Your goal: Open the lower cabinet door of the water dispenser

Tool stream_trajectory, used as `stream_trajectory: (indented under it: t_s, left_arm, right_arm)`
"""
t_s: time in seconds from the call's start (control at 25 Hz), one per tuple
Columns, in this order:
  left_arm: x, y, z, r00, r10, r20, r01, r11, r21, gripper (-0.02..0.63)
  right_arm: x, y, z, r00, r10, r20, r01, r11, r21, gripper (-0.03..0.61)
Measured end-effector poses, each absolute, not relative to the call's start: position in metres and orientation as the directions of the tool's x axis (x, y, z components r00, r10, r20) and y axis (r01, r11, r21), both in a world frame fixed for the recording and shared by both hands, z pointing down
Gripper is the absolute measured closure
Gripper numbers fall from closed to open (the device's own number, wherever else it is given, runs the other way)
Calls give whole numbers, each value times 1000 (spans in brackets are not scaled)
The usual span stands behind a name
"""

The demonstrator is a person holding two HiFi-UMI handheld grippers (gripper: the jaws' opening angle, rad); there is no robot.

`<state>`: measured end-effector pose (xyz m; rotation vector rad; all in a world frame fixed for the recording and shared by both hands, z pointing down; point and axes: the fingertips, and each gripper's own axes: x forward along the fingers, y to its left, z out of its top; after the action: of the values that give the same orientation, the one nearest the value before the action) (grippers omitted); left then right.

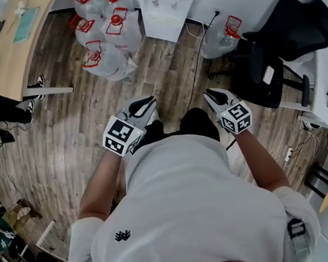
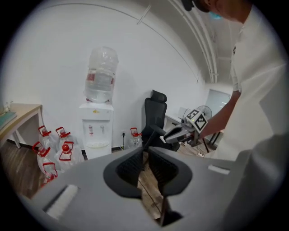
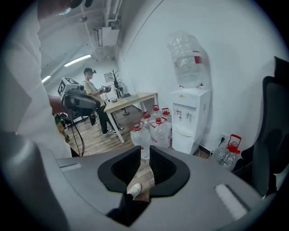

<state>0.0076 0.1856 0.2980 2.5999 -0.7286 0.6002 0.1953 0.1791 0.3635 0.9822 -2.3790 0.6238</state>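
The white water dispenser point(image 1: 169, 9) stands against the far wall with a clear bottle point(image 2: 100, 74) on top. Its lower front point(image 3: 183, 142) looks closed. I hold both grippers in front of my chest, well short of the dispenser and touching nothing. My left gripper point(image 1: 145, 105) has its jaws point(image 2: 146, 155) a narrow slit apart, with only wooden floor showing through. My right gripper point(image 1: 215, 96) is slightly open point(image 3: 145, 155), with nothing between its jaws. Each gripper shows in the other's view, the right gripper point(image 2: 168, 136) in front of the chair.
Several clear jugs with red caps point(image 1: 104, 36) crowd the floor left of the dispenser, and one more jug point(image 1: 224, 36) stands to its right. A black office chair point(image 1: 276, 52) is at the right. A wooden desk point(image 1: 12, 37) is at the left, and a person point(image 3: 92, 97) stands by it. A cable point(image 1: 196, 69) runs across the floor.
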Motion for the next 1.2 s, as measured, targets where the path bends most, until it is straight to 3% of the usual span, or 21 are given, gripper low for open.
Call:
stream_trajectory:
  t_s: [0.2, 0.48, 0.68, 1.2]
  left_arm:
    - [-18, 133, 312, 786, -363, 501, -532, -809, 249, 557]
    - [-1, 68, 333, 781, -330, 530, -513, -823, 245, 557]
    - [27, 12, 362, 766, -295, 572, -517, -811, 274, 557]
    - [141, -85, 456, 788, -91, 609, -370, -861, 350, 557]
  right_arm:
    - [178, 125, 399, -573, -504, 646, -770, 601, -214, 525]
    - [187, 23, 462, -537, -490, 686, -778, 603, -178, 520]
    - [206, -66, 540, -524, -470, 710, -784, 591, -188, 495]
    - [253, -230, 748, -475, -413, 777, -803, 565, -191, 463]
